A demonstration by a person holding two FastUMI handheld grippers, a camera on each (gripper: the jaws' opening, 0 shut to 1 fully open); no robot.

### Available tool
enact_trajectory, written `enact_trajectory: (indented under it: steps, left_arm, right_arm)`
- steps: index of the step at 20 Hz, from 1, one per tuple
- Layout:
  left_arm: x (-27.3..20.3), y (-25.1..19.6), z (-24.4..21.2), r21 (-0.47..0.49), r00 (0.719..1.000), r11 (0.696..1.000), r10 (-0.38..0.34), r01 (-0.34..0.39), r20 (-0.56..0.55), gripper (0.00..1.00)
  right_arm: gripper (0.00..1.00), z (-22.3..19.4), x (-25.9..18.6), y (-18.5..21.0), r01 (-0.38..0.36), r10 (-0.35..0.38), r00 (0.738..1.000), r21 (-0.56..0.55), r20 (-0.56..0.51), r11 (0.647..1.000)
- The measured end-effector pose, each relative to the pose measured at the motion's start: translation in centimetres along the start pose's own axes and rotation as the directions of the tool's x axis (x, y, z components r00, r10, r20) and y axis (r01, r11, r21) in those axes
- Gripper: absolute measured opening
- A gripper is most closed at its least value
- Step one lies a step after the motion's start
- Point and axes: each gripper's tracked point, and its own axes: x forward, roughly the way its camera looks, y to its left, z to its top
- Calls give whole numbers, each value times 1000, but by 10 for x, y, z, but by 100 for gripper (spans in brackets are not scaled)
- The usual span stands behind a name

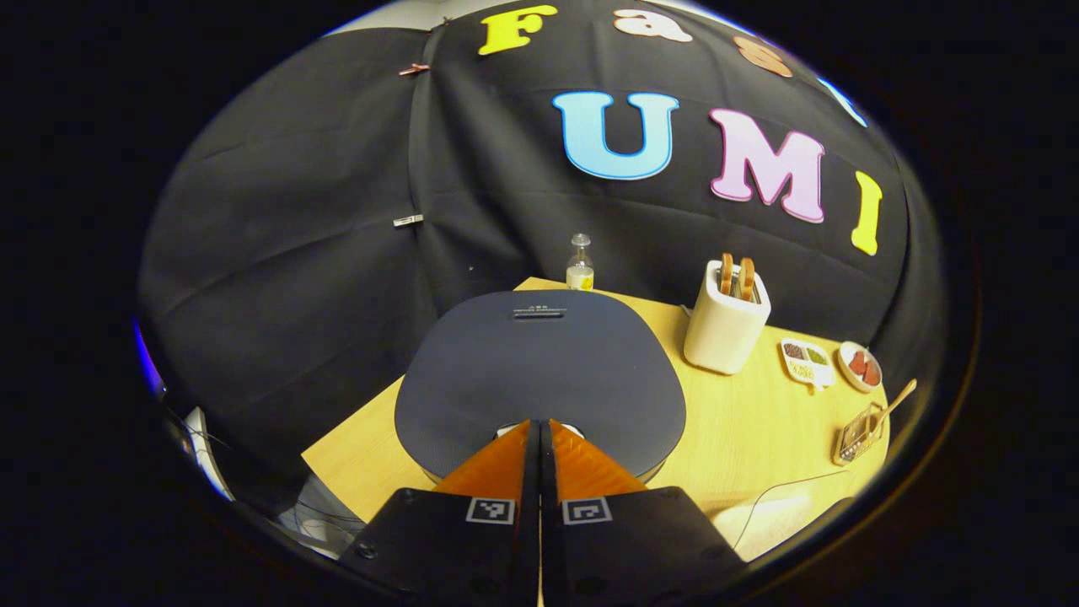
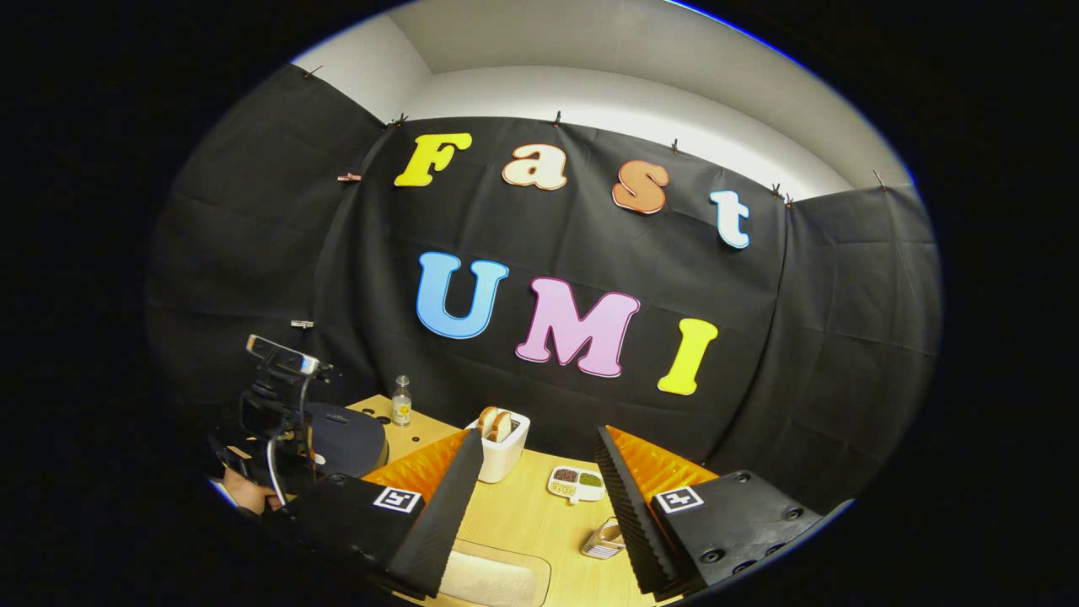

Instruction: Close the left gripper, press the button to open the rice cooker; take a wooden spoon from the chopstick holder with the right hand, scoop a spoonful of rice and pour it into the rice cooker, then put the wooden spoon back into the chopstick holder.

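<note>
The rice cooker (image 1: 539, 362) has a dark, flat, closed lid and sits on the wooden table (image 1: 759, 438) right in front of my left gripper (image 1: 539, 421). That gripper is shut with nothing between its fingers, and its tips sit at the cooker's front edge over a pale button. To the right stands the white chopstick holder (image 1: 727, 329) with wooden spoon handles (image 1: 736, 276) sticking up. In the right gripper view, my right gripper (image 2: 538, 443) is open and empty above the table, with the chopstick holder (image 2: 503, 455) just beyond its left finger. The rice cooker (image 2: 346, 438) lies far left, behind the other gripper and a hand.
A small glass bottle (image 1: 579, 265) stands behind the cooker. A divided dish of grains (image 1: 807, 361), a round dish (image 1: 860, 367) and a clear box with a small wooden spoon (image 1: 860, 430) lie to the right. A clear tray with white contents (image 2: 489, 577) sits at the near edge.
</note>
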Motion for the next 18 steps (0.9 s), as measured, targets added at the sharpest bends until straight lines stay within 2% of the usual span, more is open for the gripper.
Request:
enact_trajectory:
  steps: [3,6,13,18]
  left_arm:
    - [-29,0,40,14,991,1000,-12,10,132,6]
    - [-45,0,68,35,978,999,-27,20,208,6]
    - [-76,2,78,-35,973,996,-71,80,218,5]
    - [-109,-6,84,6,956,990,-134,137,262,6]
  right_arm:
    - [85,-4,-2,-4,5,-5,1000,14,-7,1000]
    - [85,-6,-2,-9,11,-11,1000,19,-7,1000]
    - [85,-8,0,-25,46,-46,999,28,-4,999]
    - [85,-18,0,-44,99,-98,995,31,-21,995]
